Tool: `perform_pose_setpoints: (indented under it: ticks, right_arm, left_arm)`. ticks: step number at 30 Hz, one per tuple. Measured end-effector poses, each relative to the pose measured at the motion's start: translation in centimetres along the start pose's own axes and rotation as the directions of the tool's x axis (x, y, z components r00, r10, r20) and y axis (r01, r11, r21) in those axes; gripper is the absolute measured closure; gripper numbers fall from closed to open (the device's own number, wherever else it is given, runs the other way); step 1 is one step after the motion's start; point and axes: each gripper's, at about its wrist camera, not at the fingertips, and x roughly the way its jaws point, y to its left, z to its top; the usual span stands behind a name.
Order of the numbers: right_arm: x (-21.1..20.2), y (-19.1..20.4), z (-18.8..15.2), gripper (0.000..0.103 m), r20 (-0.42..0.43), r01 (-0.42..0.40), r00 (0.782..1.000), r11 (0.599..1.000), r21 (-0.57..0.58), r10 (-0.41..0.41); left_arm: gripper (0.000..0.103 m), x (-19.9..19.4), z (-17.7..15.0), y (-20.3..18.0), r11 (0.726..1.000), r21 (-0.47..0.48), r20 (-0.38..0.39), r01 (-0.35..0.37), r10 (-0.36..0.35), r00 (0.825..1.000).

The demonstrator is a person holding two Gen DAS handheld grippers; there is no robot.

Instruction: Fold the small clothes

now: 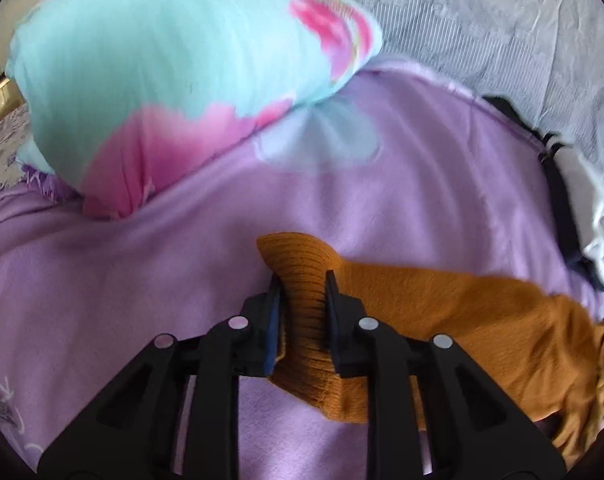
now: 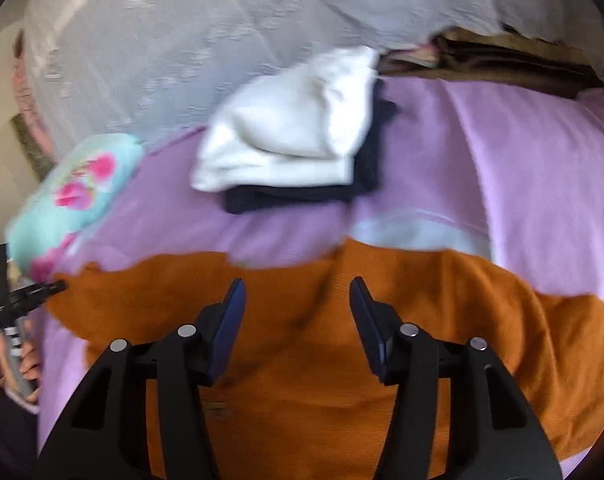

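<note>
Lilac bedspread, covering the bed; no containers present. Floral pillow, aqua and pink, far side. Orange knit garment, spread across the near bedspread. Folded pile: white piece atop dark piece. Left gripper: pinching the garment's ribbed edge. Right gripper: spread wide over the garment. Advice: lift the edge evenly, keeping the fold line straight.
</note>
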Motion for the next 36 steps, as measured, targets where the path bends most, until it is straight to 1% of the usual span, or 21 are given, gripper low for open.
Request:
perform_pose_setpoints:
  ticks: [3,6,8,10,12,14,15,18,19,21,22,23,24,25,26,28,29,31,33,35,36]
  right_arm:
    - [2.3,3.5,1.8,0.048,-0.081,-0.098,0.993,0.99,-0.098,0.09]
    - [5.6,4.9,2.9,0.048,-0.131,-0.117,0.986,0.987,-0.107,0.103]
    - [8.5,5.7,2.8,0.048,-0.205,-0.141,0.972,0.983,-0.114,0.115]
    - [10.2,6.4,2.2,0.048,-0.231,-0.083,0.972,0.98,-0.181,0.039]
    - [10.8,7.2,1.4,0.05,-0.215,-0.043,0.976,0.966,-0.257,-0.014]
    - [9.9,7.9,1.0,0.094,-0.178,-0.034,0.984,0.953,-0.302,-0.021]
    - [9.3,7.9,1.2,0.095,-0.162,-0.049,0.987,0.955,-0.291,0.001]
    - [7.9,7.0,3.1,0.095,-0.065,-0.004,0.998,0.972,-0.236,-0.011]
    - [8.0,6.5,3.6,0.095,-0.059,0.004,0.998,0.978,-0.208,-0.017]
    - [9.6,5.6,4.2,0.094,-0.106,0.026,0.993,0.985,-0.173,-0.045]
    - [11.3,5.0,3.9,0.09,-0.165,0.039,0.984,0.985,-0.166,-0.067]
    - [12.3,4.7,3.6,0.087,-0.201,0.043,0.977,0.987,-0.158,-0.074]
    - [12.1,4.3,3.4,0.084,-0.188,0.025,0.981,0.99,-0.141,-0.051]
    - [10.9,3.9,3.6,0.071,-0.169,0.005,0.985,0.995,-0.1,-0.022]
    - [9.9,3.4,3.5,0.065,-0.156,-0.011,0.988,0.998,-0.066,0.0]
    - [6.5,2.6,3.3,0.065,-0.125,-0.091,0.988,0.996,-0.025,0.087]
    - [5.1,2.6,2.9,0.065,-0.117,-0.091,0.989,0.995,-0.04,0.086]
    - [0.9,1.9,1.3,0.064,-0.081,-0.053,0.996,0.995,-0.088,0.046]
    - [-2.6,0.6,-0.8,0.063,-0.069,-0.043,0.997,0.995,-0.089,0.037]
    - [-6.5,-1.0,-3.9,0.061,-0.06,-0.029,0.998,0.998,-0.063,0.026]
    - [-7.8,-1.4,-5.6,0.06,-0.059,-0.028,0.998,0.999,-0.044,0.025]
  left_arm:
    - [0.079,-0.4,0.5,0.0,0.999,-0.019,0.018,0.031,-0.031,0.999]
    - [0.079,0.0,0.5,0.2,0.999,-0.031,0.005,0.033,-0.033,0.999]
    - [0.079,0.5,0.4,0.3,0.999,-0.034,-0.002,0.035,-0.036,0.999]
    - [0.079,0.4,0.4,0.8,0.998,-0.038,-0.005,0.046,-0.046,0.999]
    - [0.079,0.4,0.4,0.6,0.999,-0.023,-0.002,0.036,-0.036,0.999]
    - [0.079,0.3,0.4,0.4,1.0,0.001,0.007,0.02,-0.02,1.0]
    - [0.08,0.2,0.6,0.2,1.0,0.009,0.015,0.015,-0.015,1.0]
    - [0.082,-0.6,1.3,-0.8,0.999,0.038,0.067,-0.01,0.007,0.998]
    - [0.082,-0.9,1.7,-1.3,0.999,0.047,0.089,-0.017,0.013,0.996]
    - [0.08,-0.8,2.4,-2.2,0.998,0.056,0.105,-0.033,0.027,0.994]
    - [0.078,-0.4,2.6,-2.7,0.997,0.061,0.101,-0.057,0.05,0.994]
    - [0.07,0.3,2.6,-3.0,0.994,0.067,0.088,-0.082,0.076,0.993]
    - [0.06,1.3,2.4,-3.0,0.992,0.064,0.051,-0.112,0.109,0.993]
    - [0.055,1.8,2.1,-2.8,0.99,0.055,0.023,-0.128,0.127,0.992]
    - [0.05,1.8,1.6,-2.2,0.99,0.042,0.005,-0.131,0.131,0.991]
    - [0.042,0.4,0.3,-0.5,0.997,0.017,0.0,-0.08,0.08,0.997]
    - [0.035,-0.8,-0.3,0.3,0.998,0.007,0.008,-0.063,0.063,0.998]
    - [0.033,-3.8,-2.0,1.3,1.0,0.011,0.029,-0.018,0.018,0.999]
    - [0.031,-6.6,-4.0,1.1,0.997,0.041,0.018,0.064,-0.064,0.998]
    - [0.028,-9.0,-6.8,0.1,0.975,0.069,-0.044,0.209,-0.207,0.977]
    - [0.027,-10.1,-8.7,-0.7,0.95,0.087,-0.091,0.301,-0.293,0.952]
